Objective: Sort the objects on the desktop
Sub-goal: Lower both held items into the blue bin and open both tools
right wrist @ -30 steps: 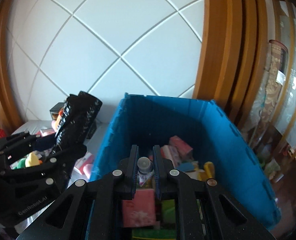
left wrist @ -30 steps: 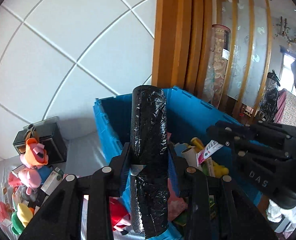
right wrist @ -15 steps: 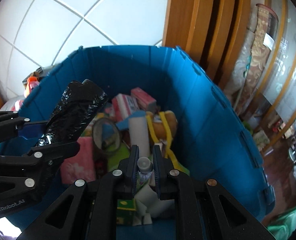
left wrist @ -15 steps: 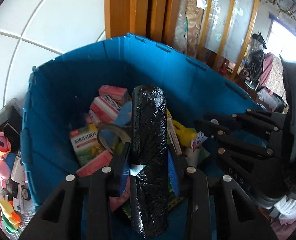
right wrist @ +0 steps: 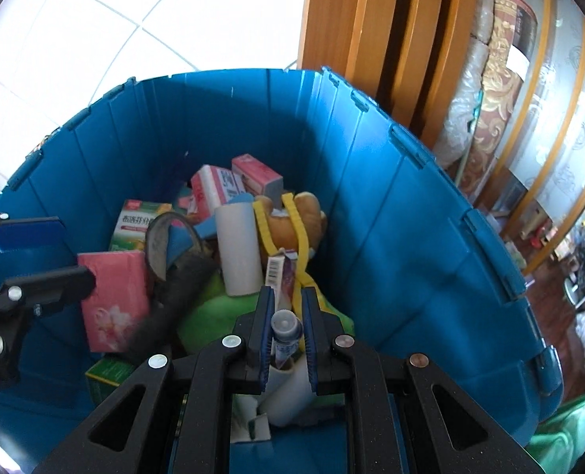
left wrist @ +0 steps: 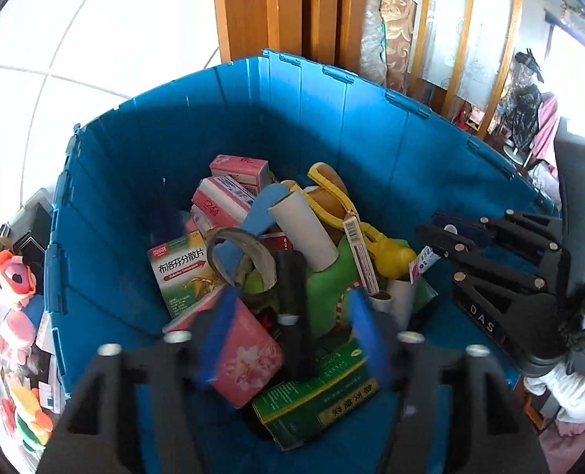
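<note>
A blue plastic bin (left wrist: 134, 181) (right wrist: 430, 237) holds boxes, paper rolls, a plush toy and a tape ring. My left gripper (left wrist: 288, 320) hangs over the bin with its jaws apart. The black bag roll (left wrist: 292, 300) is loose between them, blurred, dropping into the bin; it also shows in the right wrist view (right wrist: 170, 300). My right gripper (right wrist: 286, 316) is shut on a small grey-capped tube (right wrist: 286, 333) above the bin's contents.
Plush toys (left wrist: 14, 276) and small boxes lie on the table left of the bin. A wooden frame (right wrist: 371, 39) and rolled fabric (right wrist: 497, 91) stand behind it. A white tiled wall is at the back.
Both grippers moved from beside the bin to over its inside. My left gripper opened and let go of the black roll, which is falling in. The right still holds the tube.
</note>
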`<action>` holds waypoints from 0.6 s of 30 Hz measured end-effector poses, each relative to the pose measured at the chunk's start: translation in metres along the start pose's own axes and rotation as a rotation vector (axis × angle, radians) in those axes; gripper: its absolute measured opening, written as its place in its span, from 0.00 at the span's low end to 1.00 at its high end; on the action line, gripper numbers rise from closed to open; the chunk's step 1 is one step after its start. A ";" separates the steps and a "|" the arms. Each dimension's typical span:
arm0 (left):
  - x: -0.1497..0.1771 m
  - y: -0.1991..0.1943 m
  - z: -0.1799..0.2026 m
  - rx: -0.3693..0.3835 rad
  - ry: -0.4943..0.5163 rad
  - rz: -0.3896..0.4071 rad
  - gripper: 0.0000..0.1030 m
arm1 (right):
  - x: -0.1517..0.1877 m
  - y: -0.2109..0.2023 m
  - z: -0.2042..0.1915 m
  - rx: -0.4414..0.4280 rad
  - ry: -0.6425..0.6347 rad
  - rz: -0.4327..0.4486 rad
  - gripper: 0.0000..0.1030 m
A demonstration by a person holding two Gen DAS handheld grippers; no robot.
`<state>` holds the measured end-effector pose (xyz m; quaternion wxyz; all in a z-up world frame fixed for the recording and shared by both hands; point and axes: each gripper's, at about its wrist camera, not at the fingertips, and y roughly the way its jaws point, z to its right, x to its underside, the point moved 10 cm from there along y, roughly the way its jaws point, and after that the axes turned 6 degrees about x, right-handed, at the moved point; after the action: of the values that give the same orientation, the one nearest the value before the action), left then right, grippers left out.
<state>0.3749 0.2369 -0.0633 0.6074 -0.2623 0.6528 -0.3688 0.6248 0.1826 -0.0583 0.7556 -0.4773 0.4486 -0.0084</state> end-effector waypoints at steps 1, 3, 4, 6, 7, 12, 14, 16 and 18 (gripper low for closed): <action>-0.001 0.000 -0.001 0.001 -0.002 0.005 0.76 | 0.000 0.001 0.000 0.007 -0.005 -0.001 0.14; -0.001 0.001 0.000 0.004 -0.001 0.008 0.77 | -0.001 0.000 0.001 0.011 -0.010 0.007 0.14; 0.000 0.001 0.000 0.004 -0.001 0.007 0.77 | -0.002 -0.001 0.001 0.006 -0.008 0.014 0.18; -0.001 0.001 -0.002 -0.005 -0.007 0.010 0.77 | -0.001 -0.001 0.001 0.010 -0.008 0.010 0.25; -0.001 0.001 -0.002 -0.006 -0.007 0.012 0.77 | -0.002 -0.002 0.002 0.014 0.000 0.014 0.36; -0.001 0.000 -0.003 -0.013 -0.016 0.023 0.77 | -0.010 -0.018 0.005 0.015 0.007 0.081 0.97; -0.002 -0.002 -0.004 -0.025 -0.016 0.030 0.77 | -0.011 -0.020 0.004 0.043 -0.006 0.092 0.97; -0.002 -0.003 -0.003 -0.036 -0.011 0.035 0.77 | -0.012 -0.019 0.005 0.076 -0.015 0.091 0.97; -0.003 -0.005 -0.003 -0.046 -0.010 0.044 0.77 | -0.013 -0.019 0.006 0.100 -0.020 0.095 0.97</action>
<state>0.3713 0.2369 -0.0577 0.6125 -0.2635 0.6638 -0.3388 0.6292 0.1826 -0.0354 0.7824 -0.4173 0.4622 0.0100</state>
